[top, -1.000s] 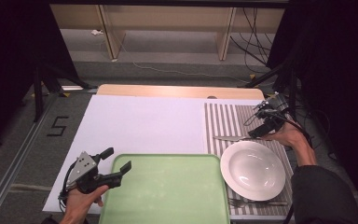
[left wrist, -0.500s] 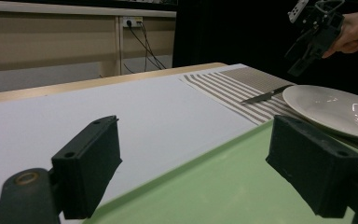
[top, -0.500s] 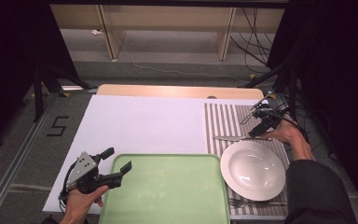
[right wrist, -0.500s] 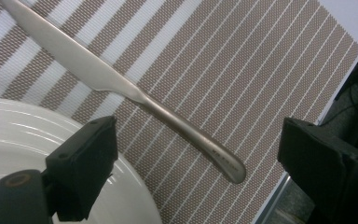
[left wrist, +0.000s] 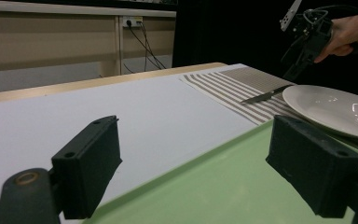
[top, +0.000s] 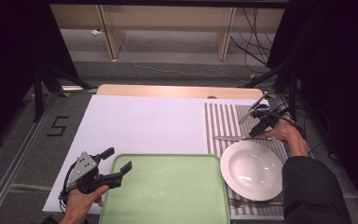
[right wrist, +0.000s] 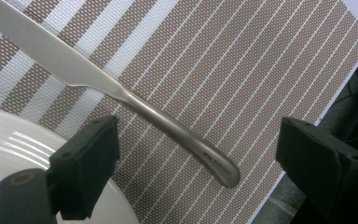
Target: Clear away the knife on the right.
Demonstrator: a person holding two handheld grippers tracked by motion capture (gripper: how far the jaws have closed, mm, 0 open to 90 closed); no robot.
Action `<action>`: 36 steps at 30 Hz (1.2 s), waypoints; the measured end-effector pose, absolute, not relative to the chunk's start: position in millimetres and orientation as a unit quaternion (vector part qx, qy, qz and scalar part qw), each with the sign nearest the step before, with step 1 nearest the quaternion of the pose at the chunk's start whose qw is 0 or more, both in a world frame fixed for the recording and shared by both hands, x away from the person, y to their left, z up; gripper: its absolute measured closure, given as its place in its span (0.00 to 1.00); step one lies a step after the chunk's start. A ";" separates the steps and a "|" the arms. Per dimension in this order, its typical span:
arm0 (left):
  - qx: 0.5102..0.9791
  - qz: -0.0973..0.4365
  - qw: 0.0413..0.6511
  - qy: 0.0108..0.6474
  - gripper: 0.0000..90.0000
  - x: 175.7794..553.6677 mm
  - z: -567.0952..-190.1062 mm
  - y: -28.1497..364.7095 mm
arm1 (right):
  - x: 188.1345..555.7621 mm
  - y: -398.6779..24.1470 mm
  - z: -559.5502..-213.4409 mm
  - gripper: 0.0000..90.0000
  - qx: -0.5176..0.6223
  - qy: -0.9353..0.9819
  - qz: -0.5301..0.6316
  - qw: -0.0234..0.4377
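In your right gripper view the knife (right wrist: 121,95) blade runs off the top left corner, tip unseen, and the plate (right wrist: 23,154) is cut by the left and bottom edges. In the high view the fork (top: 242,203) near the counter's front right corner lies mostly hidden under the plate's rim; your sleeve (top: 310,191) covers the placemat (top: 228,121) there.

Looks forward and down from above onto the whole desk (top: 140,123). Rides low at lower left, skimming the green tray (left wrist: 223,186), facing across to the plate (left wrist: 331,109) and knife (left wrist: 263,96). Hangs close above the striped mat (right wrist: 242,70), sharing that knife (right wrist: 140,107) and plate rim.
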State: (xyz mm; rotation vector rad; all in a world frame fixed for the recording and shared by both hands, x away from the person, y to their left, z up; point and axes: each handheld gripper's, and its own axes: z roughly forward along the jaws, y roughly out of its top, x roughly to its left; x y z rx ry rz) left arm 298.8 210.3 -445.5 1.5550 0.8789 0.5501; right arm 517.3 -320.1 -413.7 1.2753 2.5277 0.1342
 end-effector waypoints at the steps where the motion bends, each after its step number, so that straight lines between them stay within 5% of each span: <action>1: 0.669 0.237 0.594 0.379 0.18 298.8 -445.6 210.4 | 518.0 -320.1 -414.0 0.16 0.447 0.881 0.045 0.149; 36: 0.665 0.238 0.596 0.382 0.18 298.7 -445.3 211.1 | 531.1 -314.1 -439.9 0.29 0.434 0.892 0.000 0.126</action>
